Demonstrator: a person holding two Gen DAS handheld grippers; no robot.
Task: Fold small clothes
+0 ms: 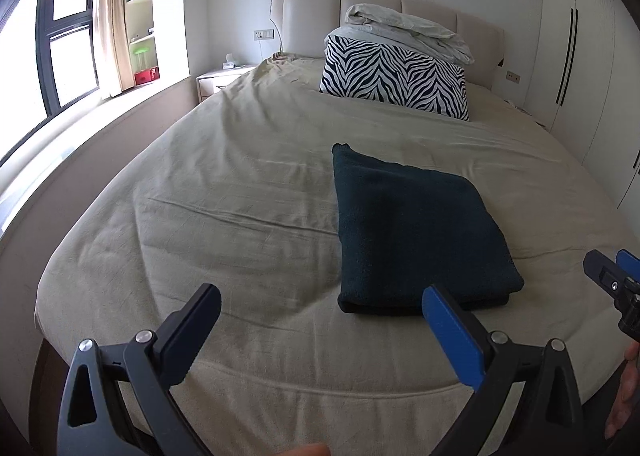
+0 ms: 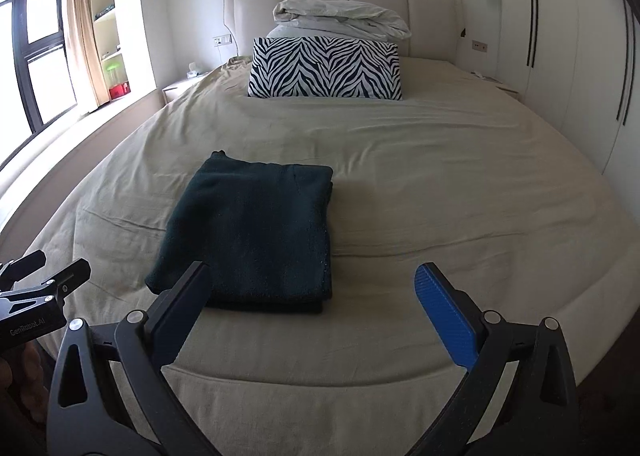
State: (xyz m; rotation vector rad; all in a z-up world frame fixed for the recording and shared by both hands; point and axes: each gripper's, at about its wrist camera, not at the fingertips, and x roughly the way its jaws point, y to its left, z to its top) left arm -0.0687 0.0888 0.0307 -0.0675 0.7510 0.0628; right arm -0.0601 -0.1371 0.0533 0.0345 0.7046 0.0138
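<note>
A dark green garment lies folded into a flat rectangle on the beige bed; it also shows in the right wrist view. My left gripper is open and empty, held above the bed's near edge just short of the garment's near left corner. My right gripper is open and empty, held above the near edge by the garment's near right corner. Each gripper shows at the edge of the other's view: the right gripper at the right, the left gripper at the left.
A zebra-print pillow and a bundled white duvet sit by the headboard. A nightstand and window are to the left, white wardrobes to the right. The beige bed sheet spreads around the garment.
</note>
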